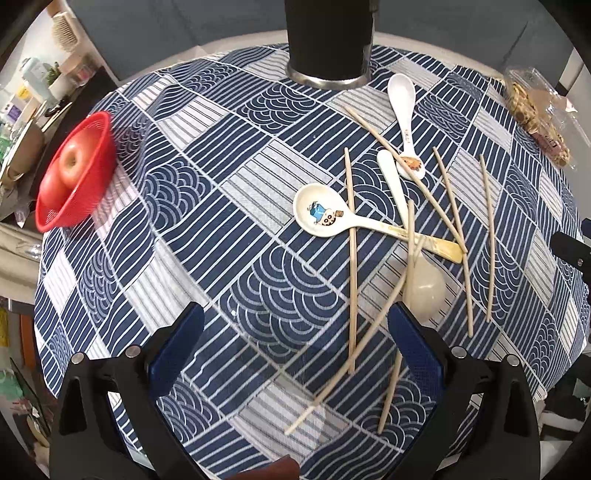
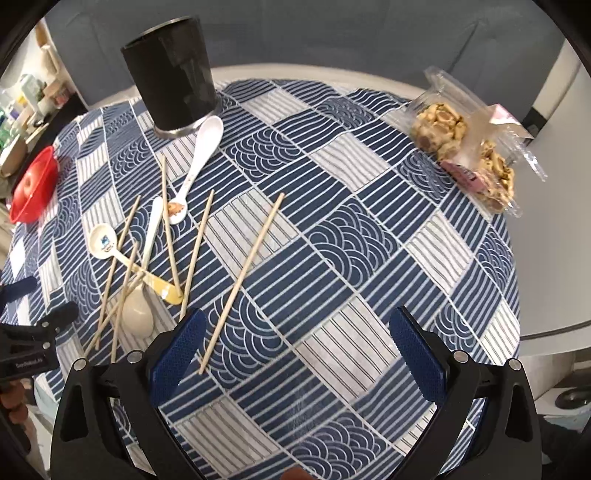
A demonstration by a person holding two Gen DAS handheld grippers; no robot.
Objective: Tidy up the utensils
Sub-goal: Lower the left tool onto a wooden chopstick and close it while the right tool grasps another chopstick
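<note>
Utensils lie in one loose heap on the patterned tablecloth (image 1: 258,206): several wooden chopsticks (image 1: 351,258) crossed over three ceramic spoons. The cartoon spoon (image 1: 319,214) is bowl-up, its yellowish handle end under two sticks. The plain spoon (image 1: 424,286) is bowl-down at the near edge of the heap, and the long white spoon (image 1: 402,103) reaches toward the black cup (image 1: 328,40) at the far side, likely the holder. The cup looks empty from the right view, so sorting hasn't begun.

Left gripper (image 1: 295,347) is wide open, empty, above the cloth just short of the near stick ends. Right gripper (image 2: 295,347) is also wide open and empty, over bare cloth right of the heap, with one lone chopstick (image 2: 242,282) ending by its left finger (image 2: 177,354).

My call on the step:
- Start with free sticks, not buried spoons. The lone chopstick is the cleanest pick.
- Close across the shaft near mid-length, fingers square to it. Thin round sticks will roll or pivot if pinched near a tip.
- Lift straight up before moving to the cup, so the heap isn't dragged.

View differences:
- Right view shows the cup's open rim (image 2: 162,31) and the full snack bag (image 2: 465,144); left view crops the cup top.
- Left view shows the apple (image 1: 74,162) in the red basket (image 1: 86,192) clearly, and the stacking order in the heap.
</note>
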